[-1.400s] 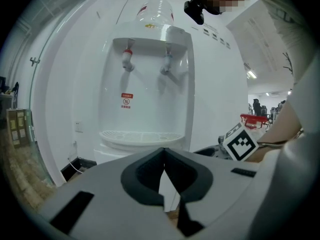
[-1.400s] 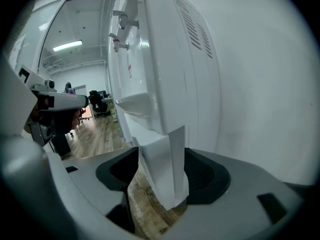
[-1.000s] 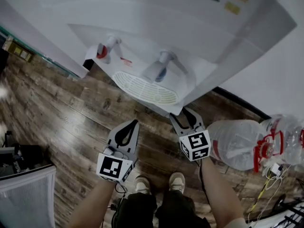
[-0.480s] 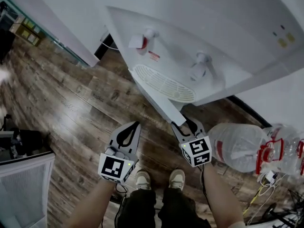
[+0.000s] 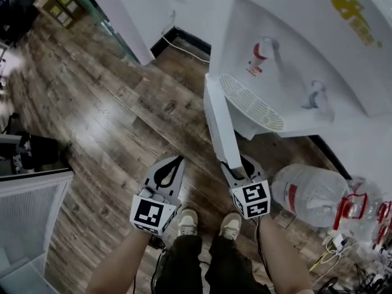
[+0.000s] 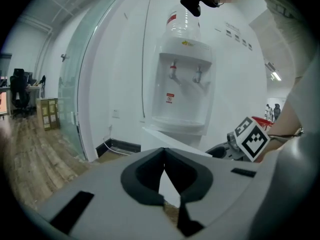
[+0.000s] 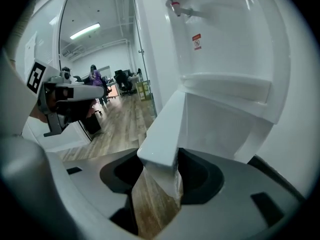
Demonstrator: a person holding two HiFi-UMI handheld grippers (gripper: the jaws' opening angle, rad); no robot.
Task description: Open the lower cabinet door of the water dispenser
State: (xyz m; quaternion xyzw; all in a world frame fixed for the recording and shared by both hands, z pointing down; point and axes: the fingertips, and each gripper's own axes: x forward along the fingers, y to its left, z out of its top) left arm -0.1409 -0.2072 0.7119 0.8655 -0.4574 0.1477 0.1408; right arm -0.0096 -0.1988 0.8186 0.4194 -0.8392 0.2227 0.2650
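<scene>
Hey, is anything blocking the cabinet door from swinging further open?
Nothing fixed visibly does. The cabinet door, gripped at its edge by the right gripper, faces bare wood floor; only the left gripper is on that side.

Free floor (image 5: 110, 121) left of open door (image 5: 220, 127); bottles (image 5: 309, 192) crowd right.

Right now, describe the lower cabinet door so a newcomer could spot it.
Find the white water dispenser against the wall on the wood floor. Just below its drip grille, the cabinet door is the flat white panel swung out edge-on toward the person's shoes. Unlike the clear bottles on the floor to its right, it is opaque, slab-like and attached to the dispenser.
</scene>
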